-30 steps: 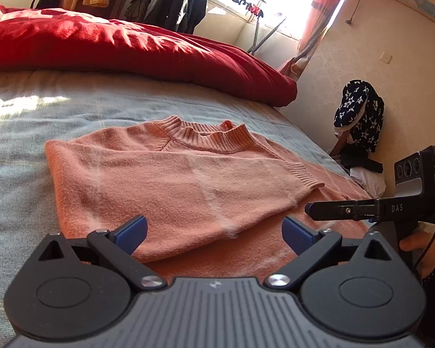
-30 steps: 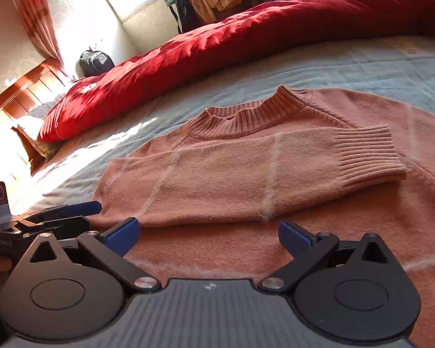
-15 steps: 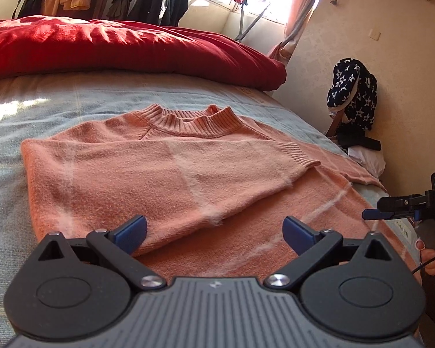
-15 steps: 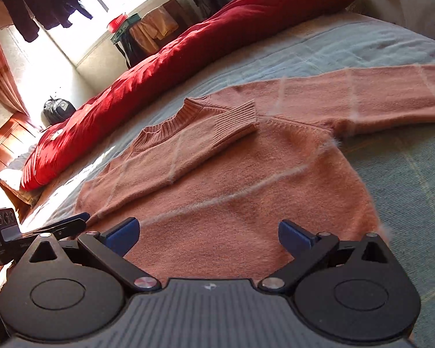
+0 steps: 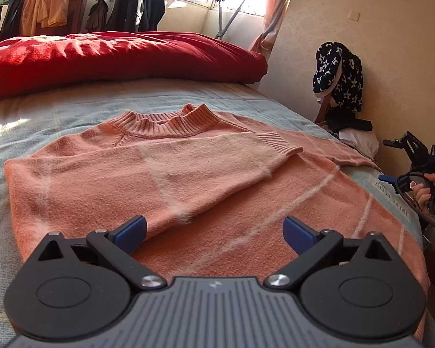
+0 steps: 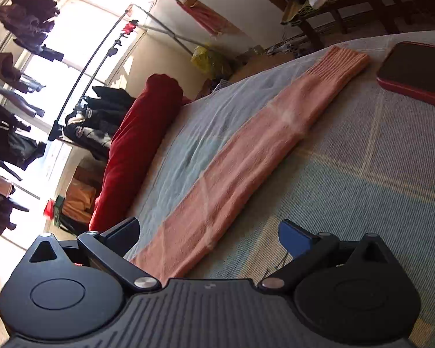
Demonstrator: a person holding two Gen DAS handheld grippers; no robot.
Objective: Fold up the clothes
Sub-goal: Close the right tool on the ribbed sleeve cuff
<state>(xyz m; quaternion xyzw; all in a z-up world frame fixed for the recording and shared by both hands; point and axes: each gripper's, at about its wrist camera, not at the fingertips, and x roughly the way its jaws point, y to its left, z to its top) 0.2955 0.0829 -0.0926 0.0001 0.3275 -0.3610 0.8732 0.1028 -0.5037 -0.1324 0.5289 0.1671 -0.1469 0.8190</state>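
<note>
While one sleeve [image 5: 206, 168] lies folded across the sweater [image 5: 246, 217], both grippers, left gripper [image 5: 214, 232] and right gripper [image 6: 208, 236], hang open; I'd pinch the outstretched sleeve [image 6: 246, 150] near its cuff [image 6: 339, 61].

Bed label [image 5: 391, 200]: print illegible, maybe upside-down.

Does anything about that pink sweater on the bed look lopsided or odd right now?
Yes: the sweater is half folded. One sleeve lies across the chest, while the other sleeve stretches straight out over the bedsheet. Nothing looks damaged.
</note>
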